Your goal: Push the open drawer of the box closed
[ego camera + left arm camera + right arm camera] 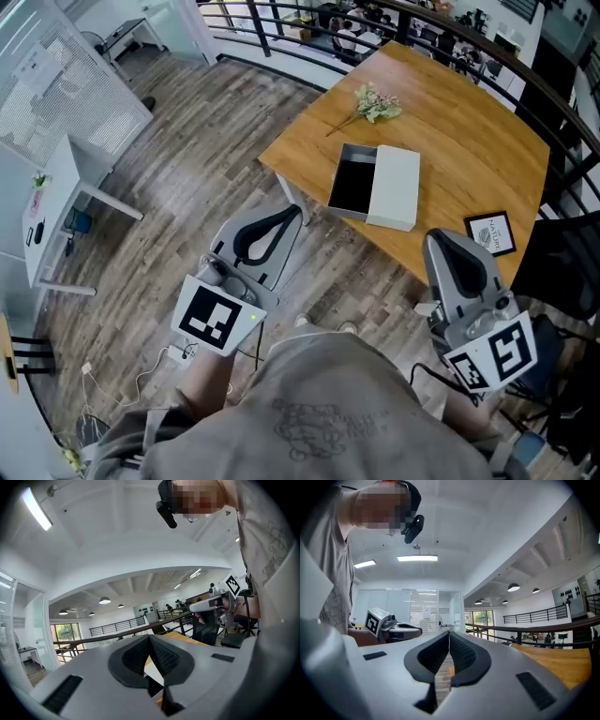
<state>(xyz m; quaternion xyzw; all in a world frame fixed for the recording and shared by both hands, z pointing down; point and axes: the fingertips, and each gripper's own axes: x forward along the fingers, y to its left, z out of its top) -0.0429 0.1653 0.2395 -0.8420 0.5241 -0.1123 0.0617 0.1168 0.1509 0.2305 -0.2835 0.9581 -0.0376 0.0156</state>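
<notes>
On the wooden table (469, 141) lies a white box (397, 187) with its black drawer (354, 184) pulled out toward the table's left edge. My left gripper (292, 216) hovers over the floor just short of the table's near corner, jaws shut and empty. My right gripper (434, 238) is at the table's near edge, right of the box, also shut and empty. Neither touches the box. The left gripper (149, 637) view shows pads meeting, with the right gripper beyond. In its own view, the right gripper (449, 634) has its pads pressed together.
A sprig of flowers (375, 103) lies at the table's far side and a framed card (490, 234) near its right front. A black railing (309, 28) runs behind the table. A white desk (56, 206) stands left, a dark chair (562, 262) right.
</notes>
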